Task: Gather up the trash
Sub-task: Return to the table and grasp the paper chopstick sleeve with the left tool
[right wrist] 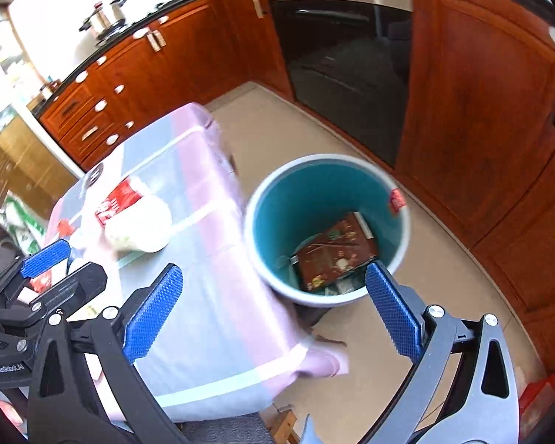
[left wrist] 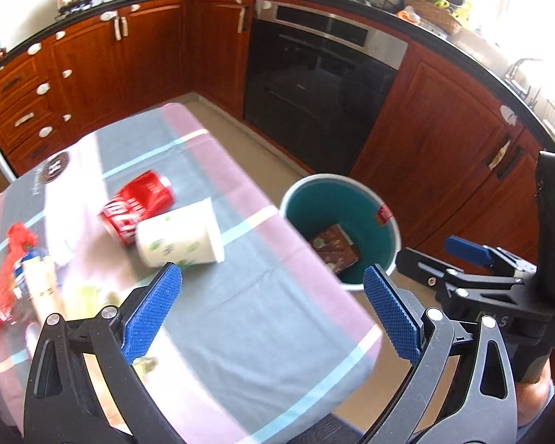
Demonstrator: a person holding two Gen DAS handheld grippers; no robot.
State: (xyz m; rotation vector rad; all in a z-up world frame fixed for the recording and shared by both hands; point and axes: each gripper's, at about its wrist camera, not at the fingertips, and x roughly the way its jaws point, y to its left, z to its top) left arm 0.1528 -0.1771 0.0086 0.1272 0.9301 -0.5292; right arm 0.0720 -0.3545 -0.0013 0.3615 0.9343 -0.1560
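Observation:
A teal bin (left wrist: 383, 236) (right wrist: 273, 203) with a white rim stands on the floor off the table's right edge. A brown box (left wrist: 335, 249) (right wrist: 333, 255) lies at its bottom. On the tablecloth a red can (left wrist: 137, 203) (right wrist: 113, 201) lies on its side against a tipped white paper cup (left wrist: 177, 235) (right wrist: 138, 227). Red packaging (left wrist: 7, 277) and a pale tube (left wrist: 42, 288) lie at the left. My left gripper (left wrist: 272, 312) hangs open above the cloth, nothing between its pads. My right gripper (right wrist: 273, 314) is open and empty over the table's edge near the bin.
The table (left wrist: 240, 296) carries a grey and pink striped cloth. Wooden cabinets (left wrist: 137, 59) and a black oven (left wrist: 314, 85) line the far side, with tiled floor (right wrist: 262, 122) between. The right gripper's body (left wrist: 499, 277) shows at the left wrist view's right edge.

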